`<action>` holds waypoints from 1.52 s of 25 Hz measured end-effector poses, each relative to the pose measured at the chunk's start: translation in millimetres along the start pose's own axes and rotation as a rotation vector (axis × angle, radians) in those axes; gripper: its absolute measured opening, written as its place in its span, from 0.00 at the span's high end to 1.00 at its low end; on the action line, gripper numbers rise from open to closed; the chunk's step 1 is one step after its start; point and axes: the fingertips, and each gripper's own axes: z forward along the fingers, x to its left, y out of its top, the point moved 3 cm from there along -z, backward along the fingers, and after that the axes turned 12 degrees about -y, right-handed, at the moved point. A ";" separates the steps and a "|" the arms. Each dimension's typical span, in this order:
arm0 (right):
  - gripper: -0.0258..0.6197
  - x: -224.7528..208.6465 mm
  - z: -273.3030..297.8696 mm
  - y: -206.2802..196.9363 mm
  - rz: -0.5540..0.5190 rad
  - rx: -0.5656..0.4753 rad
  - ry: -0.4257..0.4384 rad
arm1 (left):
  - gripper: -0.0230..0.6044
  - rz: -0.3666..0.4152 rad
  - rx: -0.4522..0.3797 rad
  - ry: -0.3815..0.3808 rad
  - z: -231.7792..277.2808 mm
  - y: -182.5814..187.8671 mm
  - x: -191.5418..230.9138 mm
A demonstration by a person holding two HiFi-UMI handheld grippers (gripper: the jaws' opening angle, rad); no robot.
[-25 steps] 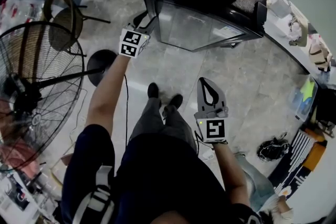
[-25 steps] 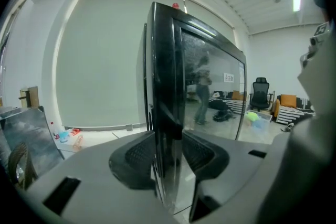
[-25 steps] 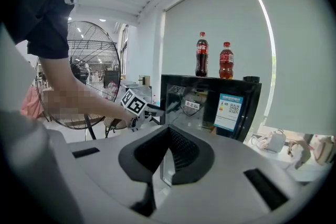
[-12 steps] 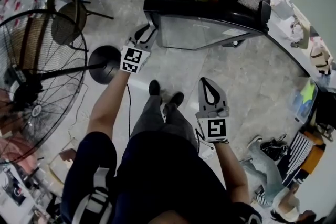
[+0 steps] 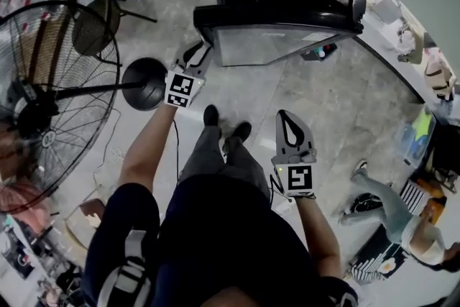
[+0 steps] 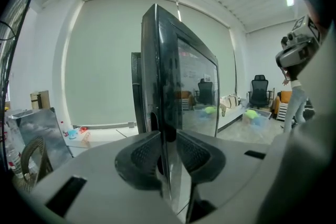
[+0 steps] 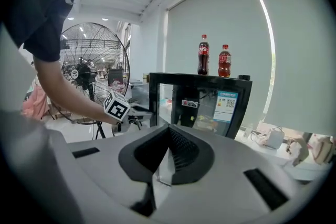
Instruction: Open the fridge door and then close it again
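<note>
Closing left tool (image 5: 201,52) pinches flat glass fridge door (image 5: 280,44) edge; right tool (image 5: 285,116) clenched empty

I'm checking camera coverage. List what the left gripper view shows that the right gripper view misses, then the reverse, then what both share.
Only the left gripper view: the left tongs closing with the fridge door edge between them, and an office chair beyond. Only the right gripper view: the right tongs shut and empty, two cola bottles above the door, the floor fan, and the left tongs' marker cube. Both: the glass fridge door, open.
</note>
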 end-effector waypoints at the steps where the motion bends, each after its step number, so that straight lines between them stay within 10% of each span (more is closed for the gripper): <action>1: 0.93 -1.0 -2.7 -0.1 0.002 -0.001 -0.003 | 0.79 -0.003 0.001 0.011 -1.7 -0.5 -2.5; 38: 0.93 -5.1 -123.4 -12.3 -0.021 -0.088 -0.062 | 0.84 -0.060 0.017 0.182 -67.3 -19.8 -173.0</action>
